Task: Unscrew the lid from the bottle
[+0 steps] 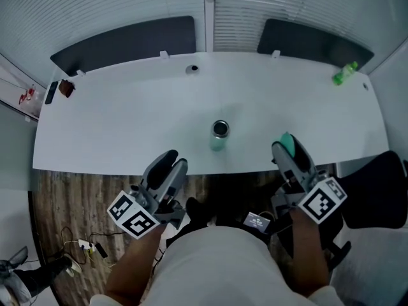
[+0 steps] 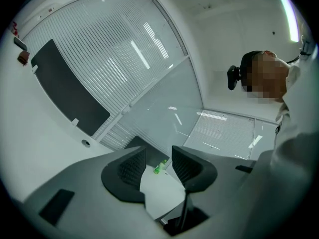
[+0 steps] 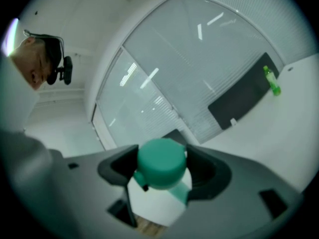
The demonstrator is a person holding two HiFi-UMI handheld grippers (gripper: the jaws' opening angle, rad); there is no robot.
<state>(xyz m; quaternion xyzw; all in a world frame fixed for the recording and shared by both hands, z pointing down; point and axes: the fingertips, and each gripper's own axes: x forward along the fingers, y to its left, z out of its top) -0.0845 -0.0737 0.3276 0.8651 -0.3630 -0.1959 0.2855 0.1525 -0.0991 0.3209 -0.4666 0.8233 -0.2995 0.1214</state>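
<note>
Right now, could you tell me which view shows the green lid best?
The right gripper view: the lid sits large, clamped between the jaws. The head view shows a small part; the left gripper view, none.

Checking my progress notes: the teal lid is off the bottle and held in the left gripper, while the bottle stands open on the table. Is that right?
Not quite: the lid is held in the right gripper, as the right gripper view shows. The left gripper is empty, jaws apart. The bottle does stand open on the table.
</note>
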